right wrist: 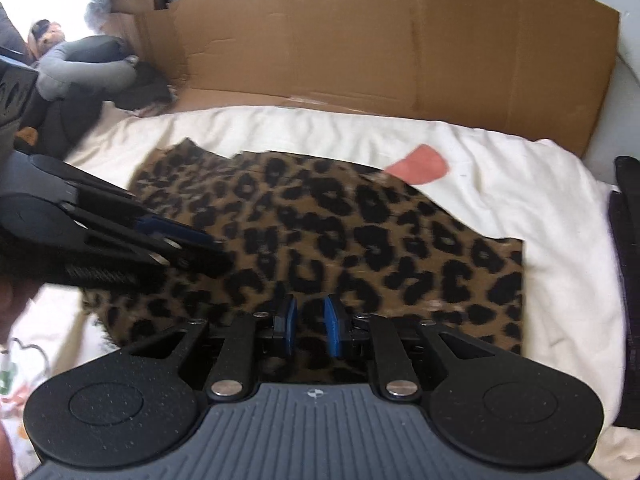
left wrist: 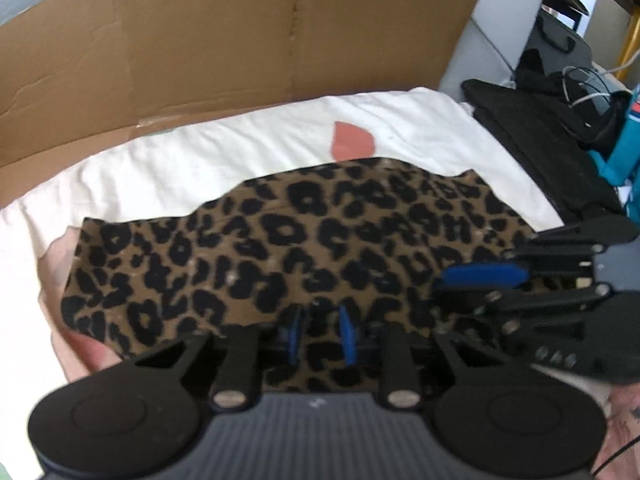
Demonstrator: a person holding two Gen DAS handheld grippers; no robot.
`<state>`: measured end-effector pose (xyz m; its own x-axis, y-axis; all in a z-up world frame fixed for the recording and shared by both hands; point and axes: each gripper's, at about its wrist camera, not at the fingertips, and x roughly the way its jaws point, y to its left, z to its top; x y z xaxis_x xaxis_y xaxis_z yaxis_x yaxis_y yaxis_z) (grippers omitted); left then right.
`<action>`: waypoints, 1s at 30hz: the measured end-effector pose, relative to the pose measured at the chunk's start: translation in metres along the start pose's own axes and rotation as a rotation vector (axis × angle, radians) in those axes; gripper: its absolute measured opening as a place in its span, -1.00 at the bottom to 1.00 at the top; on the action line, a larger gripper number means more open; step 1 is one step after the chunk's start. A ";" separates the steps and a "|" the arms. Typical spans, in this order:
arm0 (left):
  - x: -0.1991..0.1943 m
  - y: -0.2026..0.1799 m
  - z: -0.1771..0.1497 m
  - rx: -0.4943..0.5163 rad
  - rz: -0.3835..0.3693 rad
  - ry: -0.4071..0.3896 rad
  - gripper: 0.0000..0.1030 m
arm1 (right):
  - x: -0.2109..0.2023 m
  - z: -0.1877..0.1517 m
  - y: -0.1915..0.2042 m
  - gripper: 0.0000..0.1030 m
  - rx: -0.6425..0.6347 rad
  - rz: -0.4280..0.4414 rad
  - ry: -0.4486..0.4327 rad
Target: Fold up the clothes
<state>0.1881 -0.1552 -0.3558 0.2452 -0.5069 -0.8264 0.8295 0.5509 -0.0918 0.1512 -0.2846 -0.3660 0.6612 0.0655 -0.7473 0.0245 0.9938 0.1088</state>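
Observation:
A leopard-print garment [left wrist: 280,248] [right wrist: 360,232] lies spread flat on white bedding [left wrist: 200,160] [right wrist: 520,184]. My left gripper [left wrist: 322,334] sits at the garment's near edge, its blue pads close together with the printed cloth pinched between them. In the right wrist view it [right wrist: 216,248] comes in from the left, low on the cloth. My right gripper [right wrist: 310,322] holds the same near edge further right, a fold of cloth between its pads. In the left wrist view it [left wrist: 444,280] reaches in from the right at the garment's corner.
A flattened cardboard sheet [left wrist: 200,60] [right wrist: 400,40] stands behind the bedding. A pink patch [left wrist: 352,140] [right wrist: 420,164] shows past the garment's far edge. Black fabric and cables [left wrist: 540,140] lie to the right, grey and dark clothes [right wrist: 80,68] to the far left.

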 end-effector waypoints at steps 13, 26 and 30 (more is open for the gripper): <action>-0.050 -0.004 -0.013 -0.061 -0.037 -0.037 -0.60 | -0.040 -0.012 0.020 -0.55 -0.039 0.040 -0.052; -0.028 -0.034 -0.039 0.071 -0.082 0.018 -0.59 | -0.028 -0.040 0.057 -0.54 -0.236 0.041 0.016; -0.022 -0.027 -0.042 0.102 -0.032 0.014 -0.55 | -0.026 -0.043 0.041 -0.55 -0.225 0.008 0.029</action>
<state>0.1390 -0.1306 -0.3583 0.2113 -0.5138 -0.8315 0.8840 0.4635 -0.0617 0.1027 -0.2413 -0.3702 0.6391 0.0730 -0.7656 -0.1508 0.9881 -0.0317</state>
